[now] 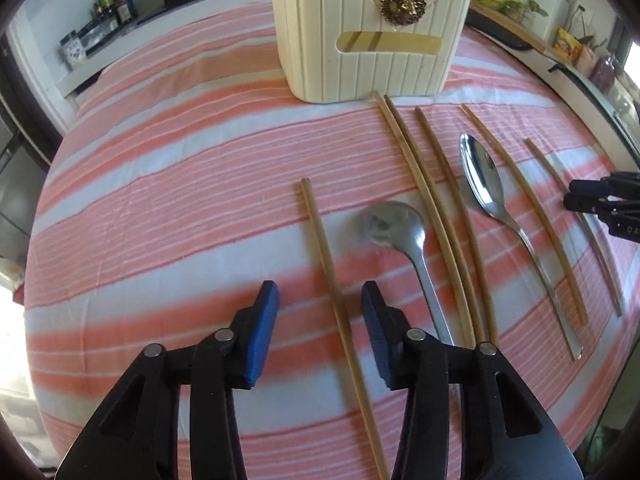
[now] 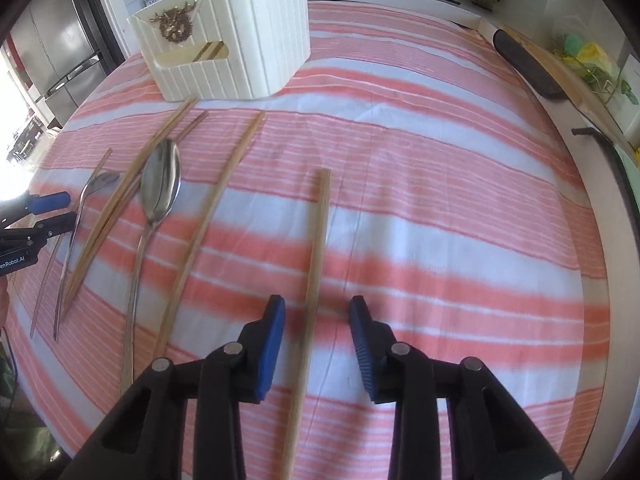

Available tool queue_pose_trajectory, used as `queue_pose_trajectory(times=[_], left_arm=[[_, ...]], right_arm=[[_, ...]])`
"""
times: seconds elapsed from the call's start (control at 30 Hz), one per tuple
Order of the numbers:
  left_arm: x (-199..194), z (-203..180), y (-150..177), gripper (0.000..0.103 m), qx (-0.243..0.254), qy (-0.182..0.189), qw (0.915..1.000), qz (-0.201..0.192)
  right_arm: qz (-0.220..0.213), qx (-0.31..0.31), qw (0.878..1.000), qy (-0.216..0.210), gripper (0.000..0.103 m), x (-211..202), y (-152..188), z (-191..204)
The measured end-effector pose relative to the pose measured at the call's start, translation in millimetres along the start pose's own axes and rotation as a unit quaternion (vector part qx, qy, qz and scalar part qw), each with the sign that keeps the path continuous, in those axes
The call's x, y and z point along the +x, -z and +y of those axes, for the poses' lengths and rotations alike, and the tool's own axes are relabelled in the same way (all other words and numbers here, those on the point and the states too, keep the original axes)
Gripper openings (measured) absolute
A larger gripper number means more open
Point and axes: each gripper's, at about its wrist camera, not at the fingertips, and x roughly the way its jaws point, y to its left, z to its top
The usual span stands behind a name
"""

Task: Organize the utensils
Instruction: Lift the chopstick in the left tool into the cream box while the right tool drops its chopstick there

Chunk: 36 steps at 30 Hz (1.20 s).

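Hovering over the pink-and-white striped cloth (image 1: pixel 160 184), both grippers point steeply down, each straddling a single bamboo chopstick. The left gripper (image 1: pixel 320 300) has its blue pads (image 1: pixel 264 332) set narrowly apart, and the leftmost chopstick (image 1: pixel 332 280) runs up through the gap without either pad pressing on it. Just beyond its right-hand finger lies a small spoon (image 1: pixel 394 226), bowl away from the fingers, with a pair of chopsticks (image 1: pixel 420 196) beside it. Further right come another chopstick, a larger shiny spoon (image 1: pixel 482 176), and then two more sticks. Straight ahead of the fingers, well past the chopstick tips, stands the cream ribbed utensil holder (image 1: pixel 360 48) with a gold ornament on its front.

The right gripper (image 2: pixel 318 312) is likewise narrowly parted. The rightmost chopstick (image 2: pixel 316 264) lies between its pads (image 2: pixel 272 340), nearer the left one, though I cannot tell whether it touches. Off to the left of these fingers lie the remaining utensils, with the holder ahead and to the left of them.
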Motion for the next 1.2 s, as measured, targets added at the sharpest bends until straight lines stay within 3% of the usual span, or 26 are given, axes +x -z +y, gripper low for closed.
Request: queue_pose_trajectory(times=[0.07, 0.13, 0.17, 0.3, 0.47, 0.67, 0.83, 1.0, 1.2], left_arm=[[7, 3, -13, 0.026, -0.006, 0.003, 1.0000, 0.002], [10, 7, -19, 0.007, -0.017, 0.011, 0.9998, -0.001], [10, 9, -21, 0.004, -0.024, 0.013, 0.9996, -0.004], [-8, 21, -16, 0.004, -0.055, 0.012, 0.9977, -0.037], [-65, 28, -8, 0.004, -0.071, 0.021, 0.9920, -0.102], [-144, 24, 6, 0.004, -0.069, 0.044, 0.9789, -0.187], [-189, 14, 15, 0.004, -0.061, 0.053, 0.9663, -0.245], [-210, 15, 25, 0.004, -0.075, 0.067, 0.9556, -0.277], [-219, 18, 31, 0.004, -0.083, 0.076, 0.9511, -0.288]], right_arm=[[0.002, 0.007, 1.000, 0.002, 0.021, 7, -19, -2], [0.006, 0.011, 1.000, 0.001, 0.008, 15, -35, -2], [0.004, 0.015, 1.000, 0.003, 0.007, 18, -42, -3], [-0.022, 0.031, 0.999, -0.004, 0.007, 6, -53, -5], [-0.096, 0.047, 0.994, -0.034, 0.007, -51, -49, -9], [-0.179, 0.047, 0.981, -0.064, 0.007, -133, -23, -6], [-0.240, 0.022, 0.969, -0.060, 0.007, -185, 4, 7], [-0.296, 0.019, 0.953, -0.059, 0.007, -210, 20, 13], [-0.373, 0.012, 0.926, -0.056, 0.007, -227, 33, 20]])
